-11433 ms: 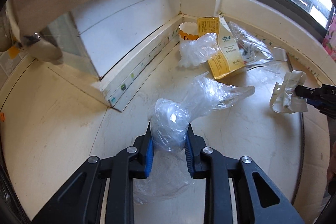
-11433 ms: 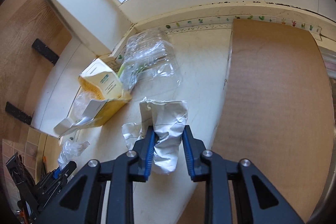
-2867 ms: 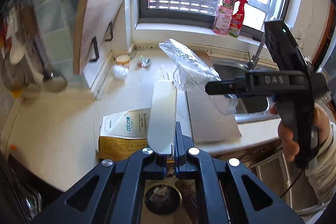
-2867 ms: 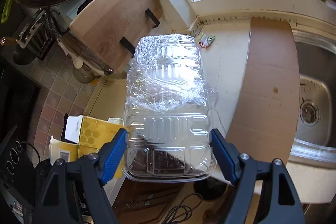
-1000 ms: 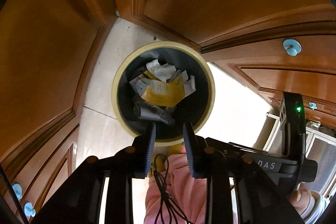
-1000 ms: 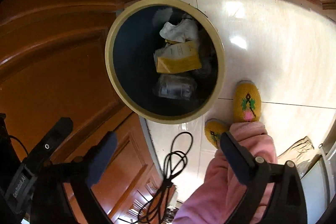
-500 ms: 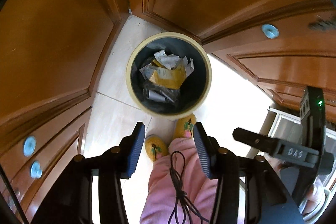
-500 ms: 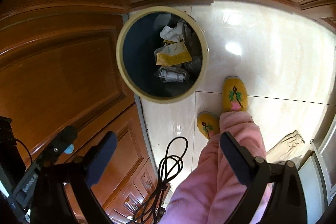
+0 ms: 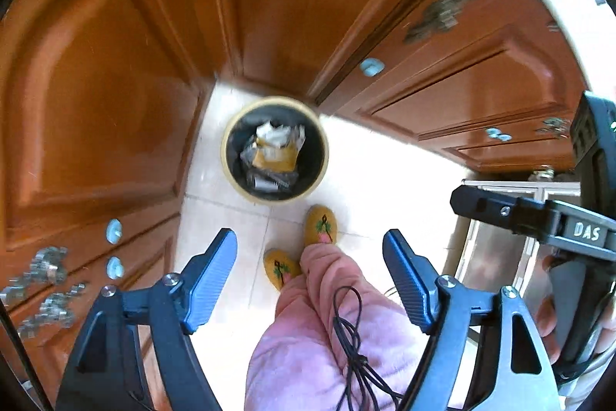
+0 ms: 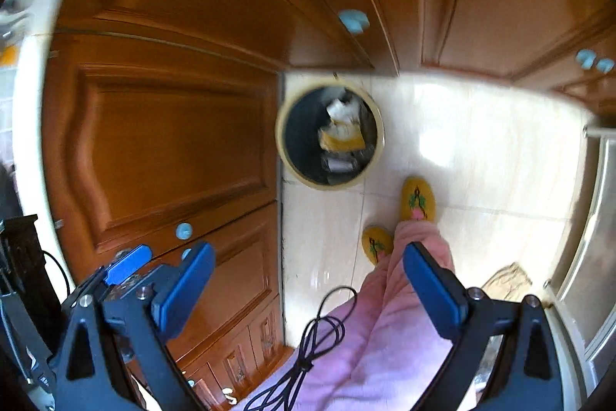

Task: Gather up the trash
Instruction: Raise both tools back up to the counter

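Note:
A round bin [image 9: 235, 176] with a pale yellow rim stands on the floor far below, holding a yellow carton [image 9: 275, 156], white paper and clear plastic. In the right wrist view the same bin [image 10: 283, 145] sits by the cabinet corner. My left gripper [image 9: 310, 266] points down, its jaws opening wide with nothing between them. Also empty, my right gripper [image 10: 308, 280] is wide open. The right gripper's body [image 9: 539, 218] shows at the right edge of the left wrist view, held by a hand.
Brown wooden cabinet doors [image 9: 115, 83] with pale blue knobs surround the bin on two sides. The person's pink trouser leg [image 9: 327, 314] and yellow slippers [image 9: 321, 224] stand on the pale tiled floor [image 10: 481, 149]. A black cable [image 10: 319, 330] dangles below the grippers.
Both grippers have risen well above the bin, which now looks much smaller. The left jaws have spread from a narrow gap to wide. More cabinet front and the counter edge come into view.

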{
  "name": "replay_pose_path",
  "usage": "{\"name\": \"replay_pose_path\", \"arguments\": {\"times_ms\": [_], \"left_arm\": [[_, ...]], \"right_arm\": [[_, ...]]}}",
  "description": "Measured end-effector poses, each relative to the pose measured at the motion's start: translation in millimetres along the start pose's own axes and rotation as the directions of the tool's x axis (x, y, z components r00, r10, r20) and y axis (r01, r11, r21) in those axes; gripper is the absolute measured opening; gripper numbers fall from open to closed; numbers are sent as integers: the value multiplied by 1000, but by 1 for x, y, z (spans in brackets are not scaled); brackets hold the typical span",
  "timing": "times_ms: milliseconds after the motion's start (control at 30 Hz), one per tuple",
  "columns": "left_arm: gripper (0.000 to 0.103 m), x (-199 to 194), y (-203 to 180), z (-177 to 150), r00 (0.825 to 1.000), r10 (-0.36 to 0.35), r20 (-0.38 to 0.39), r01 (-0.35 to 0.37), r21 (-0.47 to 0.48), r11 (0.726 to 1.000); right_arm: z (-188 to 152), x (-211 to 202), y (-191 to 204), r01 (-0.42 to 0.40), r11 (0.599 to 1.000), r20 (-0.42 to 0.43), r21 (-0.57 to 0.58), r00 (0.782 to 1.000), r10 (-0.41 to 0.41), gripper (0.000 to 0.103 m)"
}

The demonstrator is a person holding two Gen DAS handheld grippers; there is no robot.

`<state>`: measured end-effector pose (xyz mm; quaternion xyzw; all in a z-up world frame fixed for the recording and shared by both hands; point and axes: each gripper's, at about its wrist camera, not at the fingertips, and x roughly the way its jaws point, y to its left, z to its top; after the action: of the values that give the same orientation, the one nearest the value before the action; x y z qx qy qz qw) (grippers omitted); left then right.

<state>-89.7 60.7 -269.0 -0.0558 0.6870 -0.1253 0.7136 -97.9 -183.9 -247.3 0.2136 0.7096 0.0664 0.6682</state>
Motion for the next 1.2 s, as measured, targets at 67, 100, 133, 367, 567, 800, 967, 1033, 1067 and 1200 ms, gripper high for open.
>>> {"name": "replay_pose_path", "arguments": {"times_ms": [67,100,133,367,567,800,967,1033,1067,1200], "left_arm": [[80,-26,-7,-1,999,7,41,-8,30,1000],[83,-40,-10,-2,998,12,67,-15,45,999],[83,-53,-12,-2,995,14,94,-19,58,998],[84,-142,-24,2,961,-5,277,-23,97,995],[85,-208,-25,15,904,9,428,-63,114,991],[92,-275,-27,42,823,22,567,-94,98,991],[93,-304,-34,80,774,67,629,-144,73,987],[98,-314,-35,98,750,86,656,-171,66,983],[99,-319,-36,110,735,97,671,-186,62,981],[99,-323,-38,163,696,162,700,-263,38,964]], "right_arm": [[-5,-25,11,-3,1000,46,-25,999,4,99],[-8,-40,17,0,999,73,-41,997,3,99],[-12,-49,25,4,999,99,-54,995,1,99],[-25,-129,75,67,976,295,-208,956,-2,99],[-26,-200,114,64,955,459,-291,885,81,99],[0,-245,152,81,929,527,-362,839,133,99],[40,-258,170,71,919,531,-387,832,159,99],[59,-264,173,51,914,526,-402,830,185,99],[70,-266,175,46,912,524,-407,830,192,99],[128,-266,181,14,912,491,-410,846,208,99]]}}
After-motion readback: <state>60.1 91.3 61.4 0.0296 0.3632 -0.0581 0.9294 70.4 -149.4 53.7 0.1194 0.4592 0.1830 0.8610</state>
